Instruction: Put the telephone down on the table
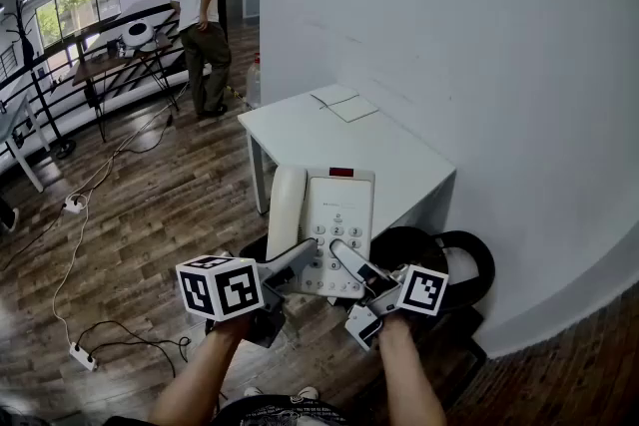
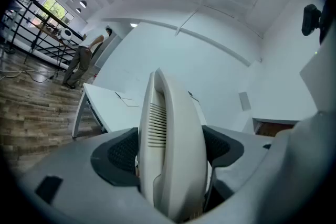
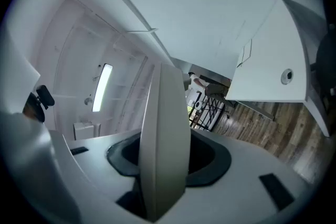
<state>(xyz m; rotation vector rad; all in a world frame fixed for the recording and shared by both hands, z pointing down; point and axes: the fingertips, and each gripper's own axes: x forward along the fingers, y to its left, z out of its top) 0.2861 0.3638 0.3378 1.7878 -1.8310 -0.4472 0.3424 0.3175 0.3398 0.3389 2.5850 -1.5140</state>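
A white desk telephone (image 1: 337,214), its handset (image 1: 287,210) lying in the cradle on its left side, hangs at the near edge of the white table (image 1: 310,130). I cannot tell whether it touches the table. My left gripper (image 1: 298,261) is shut on the telephone's near left end. In the left gripper view the handset (image 2: 176,165) fills the gap between the pads (image 2: 119,152). My right gripper (image 1: 351,261) is shut on the near edge by the keypad. In the right gripper view the telephone's thin edge (image 3: 163,128) stands between the jaws of the right gripper (image 3: 165,162).
A sheet of paper (image 1: 344,103) lies at the table's far end. Black round things (image 1: 444,259) sit on the wood floor below the table's right side. A white wall runs along the right. A person (image 1: 205,25) stands far off; cables and a power strip (image 1: 78,355) lie at left.
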